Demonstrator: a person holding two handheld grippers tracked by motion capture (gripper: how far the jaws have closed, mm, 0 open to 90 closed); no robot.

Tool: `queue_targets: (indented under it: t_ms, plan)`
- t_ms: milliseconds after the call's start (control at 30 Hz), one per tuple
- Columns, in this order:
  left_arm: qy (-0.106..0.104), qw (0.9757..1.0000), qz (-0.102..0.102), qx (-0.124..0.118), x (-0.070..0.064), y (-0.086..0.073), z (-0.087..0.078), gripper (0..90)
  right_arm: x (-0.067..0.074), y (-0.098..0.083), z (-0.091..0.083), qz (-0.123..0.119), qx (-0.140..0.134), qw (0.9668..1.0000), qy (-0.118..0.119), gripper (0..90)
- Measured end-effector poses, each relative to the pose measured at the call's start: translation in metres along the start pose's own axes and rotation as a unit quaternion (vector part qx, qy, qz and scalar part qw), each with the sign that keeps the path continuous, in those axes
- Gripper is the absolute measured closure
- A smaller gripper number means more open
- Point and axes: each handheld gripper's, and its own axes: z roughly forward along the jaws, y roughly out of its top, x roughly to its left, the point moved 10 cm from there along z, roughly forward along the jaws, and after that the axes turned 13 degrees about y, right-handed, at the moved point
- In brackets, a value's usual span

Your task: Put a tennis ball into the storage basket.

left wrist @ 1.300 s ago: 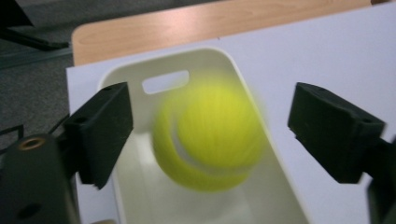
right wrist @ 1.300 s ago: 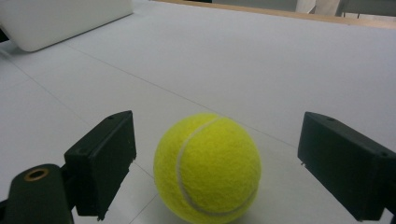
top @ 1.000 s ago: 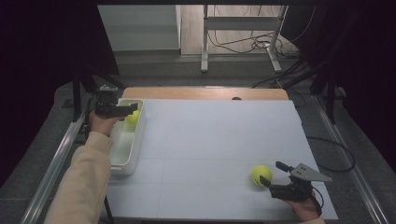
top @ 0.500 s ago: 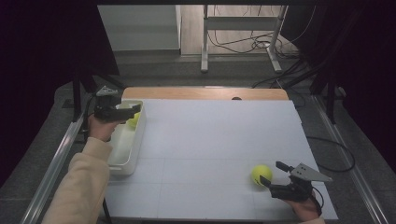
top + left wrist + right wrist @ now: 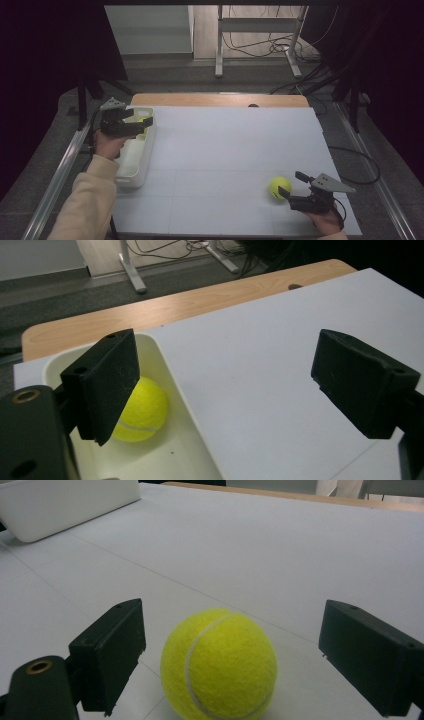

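My right gripper point(image 5: 235, 665) sits wide open, tennis ball point(image 5: 219, 662) centred between jaws, ungripped, lined up for a straight pinch toward the bin point(image 5: 65, 502).

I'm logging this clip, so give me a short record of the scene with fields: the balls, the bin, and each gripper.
ball in bin: yellow tennis ball lies in the white bin, free of the jaws
ball on table: second tennis ball rests on the white table sheet, between the right jaws, untouched
bin place: left edge of the sheet
left gripper: above the bin's far end, jaws open and just closing a little, nothing between them
right gripper: low at the sheet's near right, jaws open, either side of the ball
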Motion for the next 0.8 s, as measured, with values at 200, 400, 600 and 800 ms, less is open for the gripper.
queue_targets:
  t_ms: [200, 400, 600, 800]
  plan:
    - [-0.027, 0.9996, -0.010, -0.001, -0.014, -0.006, -0.001, 13.1, -0.003, 0.002, 0.001, 0.003, -0.002, 1.0000, 0.000, 11.9]
    - [-0.045, 0.9990, 0.001, -0.006, -0.028, -0.007, -0.002, 13.1, -0.002, 0.001, 0.000, 0.003, -0.002, 1.0000, 0.000, 11.9]
    - [-0.058, 0.9981, 0.016, -0.013, -0.043, -0.011, -0.005, 13.1, -0.003, 0.002, 0.001, 0.003, -0.003, 1.0000, 0.000, 12.0]
    - [-0.073, 0.9969, 0.024, -0.016, -0.060, -0.016, -0.006, 13.2, -0.003, 0.001, -0.001, 0.004, -0.008, 1.0000, 0.003, 12.0]
